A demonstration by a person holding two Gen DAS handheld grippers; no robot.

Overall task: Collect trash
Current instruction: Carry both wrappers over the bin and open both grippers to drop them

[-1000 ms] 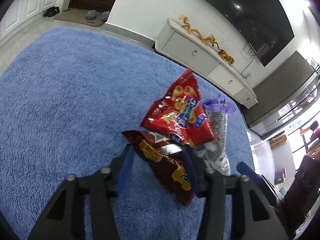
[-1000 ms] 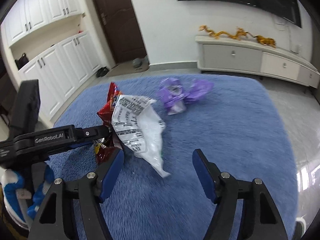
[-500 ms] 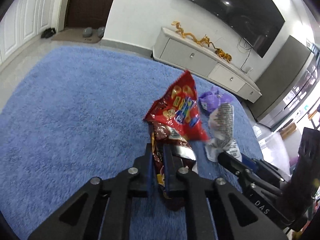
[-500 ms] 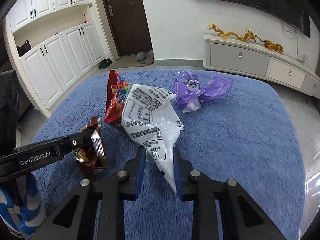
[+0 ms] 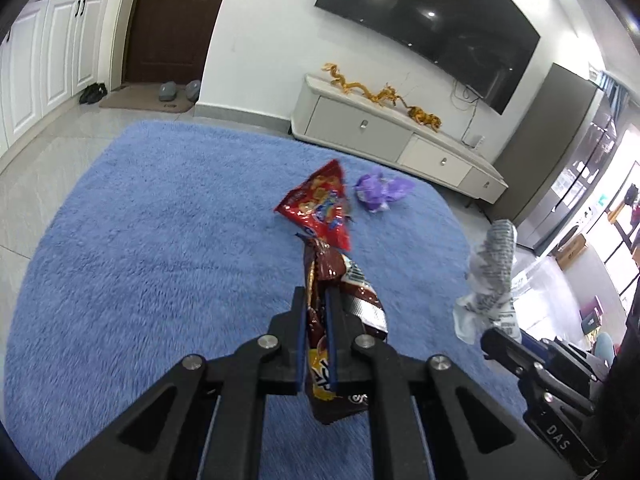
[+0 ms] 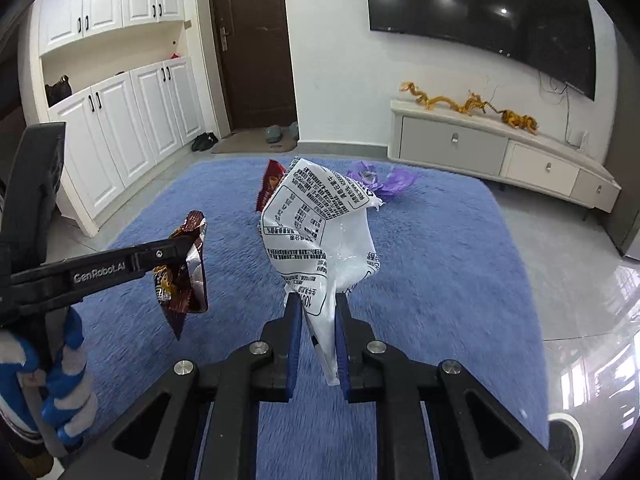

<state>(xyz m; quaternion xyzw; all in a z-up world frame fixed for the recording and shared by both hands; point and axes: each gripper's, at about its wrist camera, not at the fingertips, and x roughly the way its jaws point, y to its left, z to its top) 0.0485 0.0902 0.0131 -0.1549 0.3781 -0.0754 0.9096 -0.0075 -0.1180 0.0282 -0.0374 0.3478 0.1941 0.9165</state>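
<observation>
Currently left hand-held gripper [image 5: 316, 300] clamps brown snack wrapper [image 5: 344, 292], right hand-held gripper [image 6: 316, 308] clamps white wrapper [image 6: 320, 232], both above blue rug [image 5: 160, 240]. Keep grips firm; carry steadily.

Right hand-held gripper [image 6: 316, 312] pinching white wrapper [image 6: 320, 236] above blue rug [image 6: 432, 248].

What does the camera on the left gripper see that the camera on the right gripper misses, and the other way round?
Only the left view shows the bright windows at far right. Only the right view shows the white cupboards in full and a gloved hand. Both show the blue rug, the brown wrapper pinched in the left gripper, the white wrapper in the right gripper, the red bag and the purple wrapper.
</observation>
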